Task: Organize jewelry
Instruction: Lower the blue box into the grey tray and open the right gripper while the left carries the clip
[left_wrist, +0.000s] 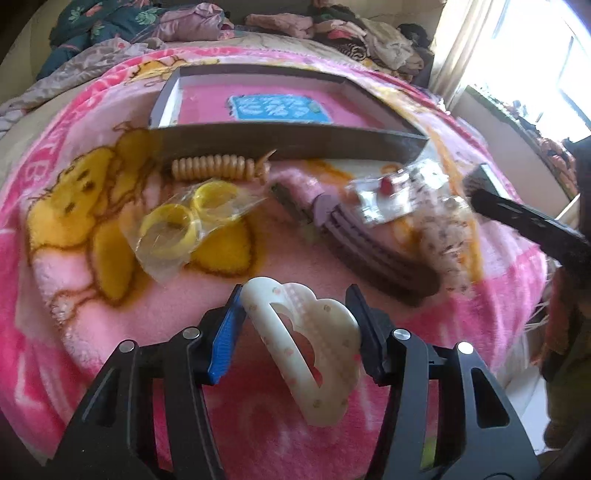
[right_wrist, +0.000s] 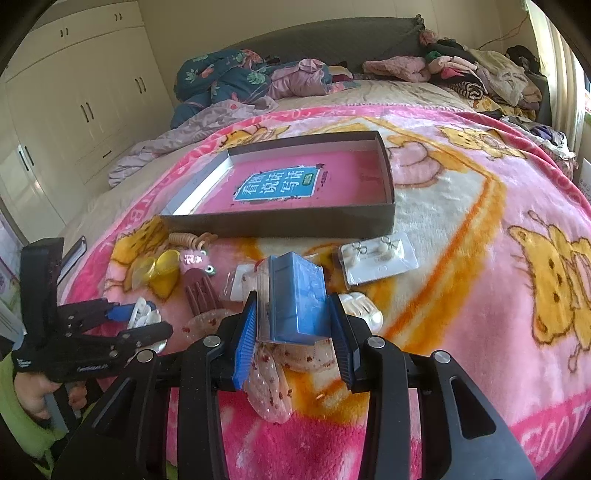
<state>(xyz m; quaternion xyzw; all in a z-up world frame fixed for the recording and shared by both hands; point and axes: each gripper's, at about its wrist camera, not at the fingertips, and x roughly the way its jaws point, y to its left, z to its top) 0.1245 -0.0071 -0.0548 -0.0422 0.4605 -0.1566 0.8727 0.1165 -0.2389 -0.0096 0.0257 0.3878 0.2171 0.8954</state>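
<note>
My left gripper (left_wrist: 295, 299) is shut on a cream cloud-shaped hair clip (left_wrist: 314, 354), held above the pink blanket; it also shows in the right wrist view (right_wrist: 142, 314). My right gripper (right_wrist: 291, 314) is shut on a small blue box in clear wrap (right_wrist: 297, 299). A dark shallow box (right_wrist: 280, 221) with a pink book inside lies beyond both; it shows in the left wrist view (left_wrist: 288, 142). Loose items lie between: yellow bangles in a bag (left_wrist: 184, 221), a beaded coil (left_wrist: 214, 168), a brown comb (left_wrist: 369, 251) and an earring card (right_wrist: 376, 258).
A pink cartoon blanket (right_wrist: 480, 258) covers the bed. Piled clothes (right_wrist: 461, 74) and bedding (right_wrist: 229, 77) lie at the far end. White wardrobes (right_wrist: 74, 110) stand at the left. A spotted scrunchie (right_wrist: 269, 384) and a clear clip (right_wrist: 360, 314) lie under my right gripper.
</note>
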